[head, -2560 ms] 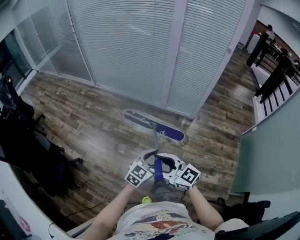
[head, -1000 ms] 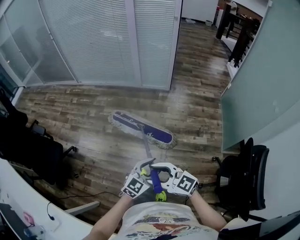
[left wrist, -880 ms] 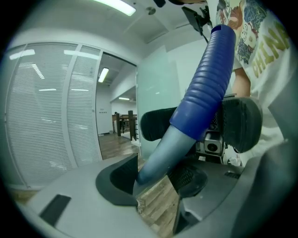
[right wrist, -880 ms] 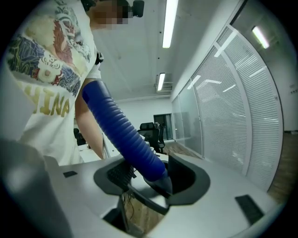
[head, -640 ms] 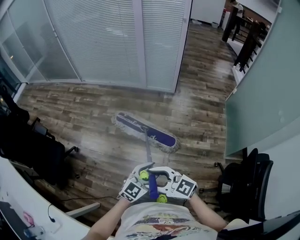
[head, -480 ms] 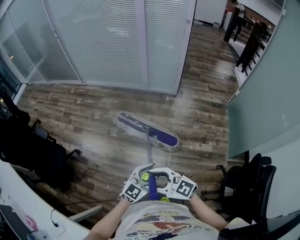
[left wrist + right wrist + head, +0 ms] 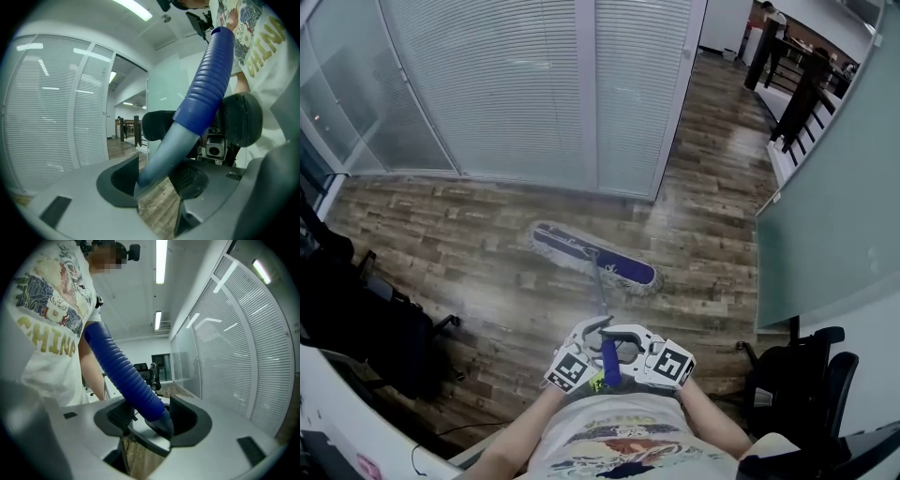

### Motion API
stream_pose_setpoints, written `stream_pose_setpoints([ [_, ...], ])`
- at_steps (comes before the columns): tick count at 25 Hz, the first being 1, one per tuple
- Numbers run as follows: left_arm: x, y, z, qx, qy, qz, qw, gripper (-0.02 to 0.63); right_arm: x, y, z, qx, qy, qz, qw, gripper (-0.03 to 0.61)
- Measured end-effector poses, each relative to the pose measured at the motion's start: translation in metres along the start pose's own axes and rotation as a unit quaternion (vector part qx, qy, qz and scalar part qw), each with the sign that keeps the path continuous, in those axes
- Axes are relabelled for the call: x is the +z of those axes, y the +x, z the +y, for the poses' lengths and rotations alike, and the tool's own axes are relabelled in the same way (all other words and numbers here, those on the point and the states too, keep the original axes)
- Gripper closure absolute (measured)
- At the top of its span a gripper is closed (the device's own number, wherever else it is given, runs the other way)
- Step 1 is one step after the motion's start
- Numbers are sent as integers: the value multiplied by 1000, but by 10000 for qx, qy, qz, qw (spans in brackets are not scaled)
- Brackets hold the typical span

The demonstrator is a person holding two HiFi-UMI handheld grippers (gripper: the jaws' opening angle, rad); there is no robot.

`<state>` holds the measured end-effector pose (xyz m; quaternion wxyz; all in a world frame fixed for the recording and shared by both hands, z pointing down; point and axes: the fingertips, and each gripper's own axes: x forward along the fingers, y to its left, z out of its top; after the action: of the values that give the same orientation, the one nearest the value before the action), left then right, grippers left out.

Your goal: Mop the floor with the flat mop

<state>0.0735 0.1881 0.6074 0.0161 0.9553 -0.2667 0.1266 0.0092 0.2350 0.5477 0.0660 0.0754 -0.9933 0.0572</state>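
Note:
The flat mop's blue head [image 7: 595, 259] with a white fringe lies flat on the wood floor [image 7: 469, 244], a little out from the blind-covered glass partition. Its handle [image 7: 604, 309] runs back to my chest. Both grippers clamp it side by side. The left gripper [image 7: 592, 336] holds the grey shaft [image 7: 161, 154] just below the ribbed blue grip [image 7: 206, 89]. In the left gripper view the left gripper [image 7: 152, 183] has a pad against each side of the shaft. The right gripper [image 7: 623, 339] [image 7: 150, 420] grips the lower end of the blue grip [image 7: 122, 371]. Both sets of jaws are opening slightly, still on the handle.
Black office chairs stand at the left [image 7: 356, 309] and at the lower right [image 7: 811, 375]. The glass partition with blinds [image 7: 534, 84] spans the back, and a frosted glass wall [image 7: 834, 206] closes the right side. A white desk edge [image 7: 328, 422] is at the lower left. A corridor [image 7: 722, 103] opens beyond the partition.
The mop head has slid along the floor with both grippers travelling together. The partition post and the right-hand chair have drifted right in the head view. Both grips on the handle stay.

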Motion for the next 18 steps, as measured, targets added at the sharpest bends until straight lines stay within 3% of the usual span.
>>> stream_pose_setpoints([
  [6, -1, 13, 45, 65, -66, -38, 9999, 448, 5, 18, -41, 39, 1, 12, 10000, 356],
  [10, 4, 38, 82, 113, -44, -62, 9999, 449, 6, 21, -86, 149, -291, 14, 9995, 356],
  [18, 22, 113, 185, 230, -100, 19, 9997, 449, 25, 24, -212, 255, -156, -30, 9995, 354],
])
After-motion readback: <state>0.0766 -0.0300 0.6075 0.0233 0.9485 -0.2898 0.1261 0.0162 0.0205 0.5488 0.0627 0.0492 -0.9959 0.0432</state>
